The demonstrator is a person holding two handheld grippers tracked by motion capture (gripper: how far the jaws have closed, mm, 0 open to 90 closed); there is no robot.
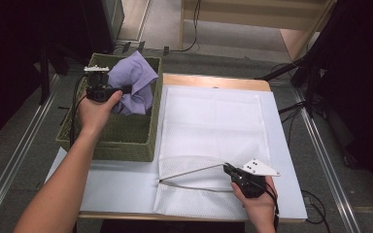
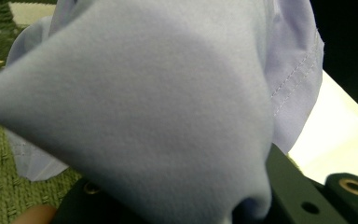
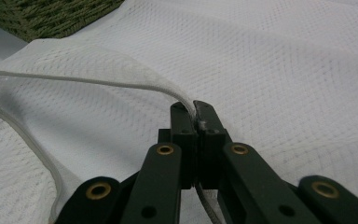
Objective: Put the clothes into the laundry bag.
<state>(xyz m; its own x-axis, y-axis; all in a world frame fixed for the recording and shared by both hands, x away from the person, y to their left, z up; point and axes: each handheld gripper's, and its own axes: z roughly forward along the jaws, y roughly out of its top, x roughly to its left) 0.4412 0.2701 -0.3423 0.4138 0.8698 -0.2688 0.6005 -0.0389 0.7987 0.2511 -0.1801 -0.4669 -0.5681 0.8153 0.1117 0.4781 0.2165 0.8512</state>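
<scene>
A lavender cloth (image 1: 138,82) hangs bunched over the green woven basket (image 1: 126,145) at the left, and my left gripper (image 1: 126,89) is shut on it. In the left gripper view the cloth (image 2: 158,93) drapes over the jaws and hides their tips. A white mesh bag (image 1: 213,121) lies flat on the table's middle. My right gripper (image 1: 227,167) is shut on the bag's corded rim (image 1: 189,171) and holds the mouth lifted. Up close, the right gripper (image 3: 195,109) pinches that rim (image 3: 98,81) above the mesh (image 3: 284,70).
The bag lies on a white sheet (image 1: 284,145) over a wooden tabletop (image 1: 213,80). The basket (image 3: 51,14) stands just left of the bag's mouth. Metal floor rails (image 1: 320,145) and dark stands flank the table; cables trail on the floor behind.
</scene>
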